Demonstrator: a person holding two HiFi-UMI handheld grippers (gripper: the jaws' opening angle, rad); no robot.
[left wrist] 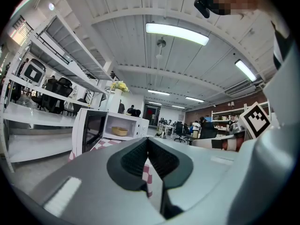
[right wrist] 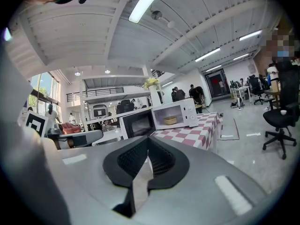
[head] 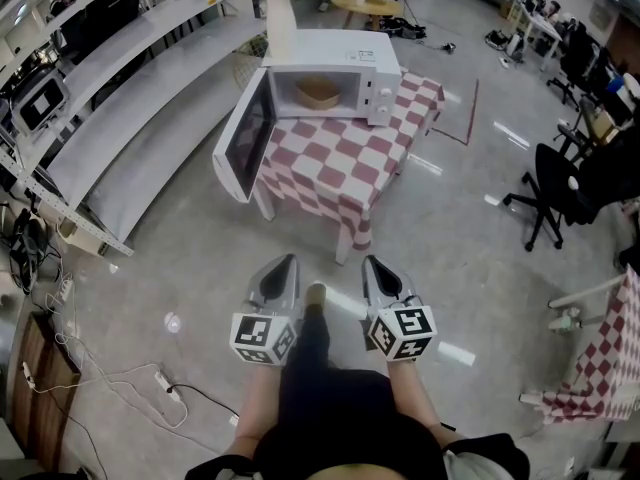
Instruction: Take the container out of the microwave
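A white microwave [head: 335,78] stands on a table with a red-and-white checked cloth [head: 345,168], its door [head: 245,138] swung wide open to the left. Inside sits a tan container [head: 318,93], also seen as the container [left wrist: 119,131] in the left gripper view and the container [right wrist: 170,120] in the right gripper view. My left gripper [head: 283,265] and right gripper [head: 373,266] are held side by side low in the head view, well short of the table. Both are shut with nothing between the jaws.
A vase of yellow flowers [head: 279,3] stands on top of the microwave. Long white shelving [head: 120,118] runs along the left. A black office chair [head: 555,188] stands at the right. Cables and a power strip [head: 160,380] lie on the floor at lower left.
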